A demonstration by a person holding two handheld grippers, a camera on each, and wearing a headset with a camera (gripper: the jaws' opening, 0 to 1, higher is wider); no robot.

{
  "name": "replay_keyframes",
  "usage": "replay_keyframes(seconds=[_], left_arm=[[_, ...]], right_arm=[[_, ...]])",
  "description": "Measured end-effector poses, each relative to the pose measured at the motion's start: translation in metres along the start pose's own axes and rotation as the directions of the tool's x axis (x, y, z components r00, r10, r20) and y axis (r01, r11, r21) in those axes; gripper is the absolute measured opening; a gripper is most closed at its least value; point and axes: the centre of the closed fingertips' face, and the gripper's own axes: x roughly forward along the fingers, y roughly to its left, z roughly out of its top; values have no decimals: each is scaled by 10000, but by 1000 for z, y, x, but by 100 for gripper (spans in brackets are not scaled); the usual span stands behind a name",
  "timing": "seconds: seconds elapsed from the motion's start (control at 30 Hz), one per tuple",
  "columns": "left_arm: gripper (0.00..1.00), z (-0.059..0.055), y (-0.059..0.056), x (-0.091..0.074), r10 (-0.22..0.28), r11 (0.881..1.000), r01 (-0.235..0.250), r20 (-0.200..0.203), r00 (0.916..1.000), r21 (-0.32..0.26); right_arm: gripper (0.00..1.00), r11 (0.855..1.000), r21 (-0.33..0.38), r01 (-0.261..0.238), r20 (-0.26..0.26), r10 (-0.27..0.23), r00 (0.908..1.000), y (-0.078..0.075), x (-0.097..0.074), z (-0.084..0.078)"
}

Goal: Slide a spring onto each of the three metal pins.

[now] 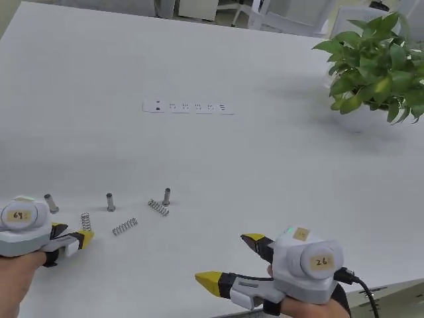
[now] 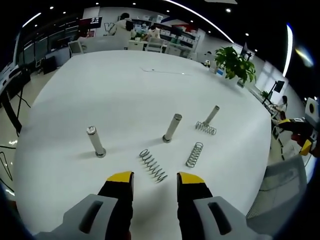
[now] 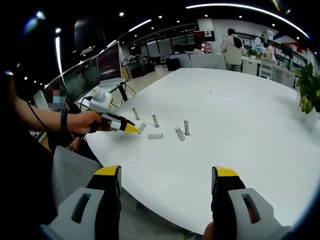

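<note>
Left gripper jaws apart, small coiled steel spring just ahead of tips; right gripper jaws spread wide.

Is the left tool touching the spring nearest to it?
Apart. The left gripper view shows the spring lying just ahead of the left tool, between its open jaws, with bare table showing on either side of it.

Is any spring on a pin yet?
No, in the left gripper view all three pins stand bare, and the three springs lie flat on the table beside them.
</note>
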Motion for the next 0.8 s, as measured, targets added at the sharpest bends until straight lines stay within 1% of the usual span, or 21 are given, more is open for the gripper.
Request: replay_keyframes(seconds=[0.07, 0.23, 0.33, 0.43, 0.53, 0.6, 0.67, 0.73, 0.77, 0.8], left_arm=[[28, 0, -2, 3, -45, 10000, 45, -41, 10000, 5], [27, 0, -3, 7, 34, 10000, -34, -68, 10000, -64], [25, 0, -5, 10, 19, 10000, -20, -86, 10000, -72], [23, 0, -5, 14, 63, 10000, -63, -97, 9999, 41], [22, -2, -6, 18, 124, 9999, -123, -188, 9997, 76], [20, -1, -7, 18, 143, 9999, -142, -168, 9998, 74], [17, 1, -8, 20, 205, 9996, -205, -31, 9998, 202], [14, -1, -8, 21, 320, 9988, -315, -132, 9994, 365], [13, 0, -8, 21, 326, 9986, -322, -99, 9994, 428], [10, -1, -8, 21, 325, 9986, -318, -154, 9994, 425]], right_arm=[[72, 10000, 61, -8, 27, 7, 10000, 0, 1, 1], [72, 10000, 46, -39, 64, 39, 10000, 1, 3, 3], [72, 10000, 63, -56, 37, 55, 10000, 1, 3, 0], [73, 9999, 85, -80, 26, 79, 10000, 2, 3, -1], [72, 9999, 129, -61, 24, 61, 10000, 0, 2, -2], [72, 9999, 150, -50, 20, 50, 10000, -1, 1, -3], [72, 9998, 171, -32, 17, 32, 10000, -2, 0, -4], [72, 9998, 221, -25, 34, 24, 10000, -3, 0, -4], [72, 9998, 218, -20, 31, 20, 10000, -3, 0, -4], [72, 9998, 210, -18, 30, 18, 10000, -3, 0, -4]])
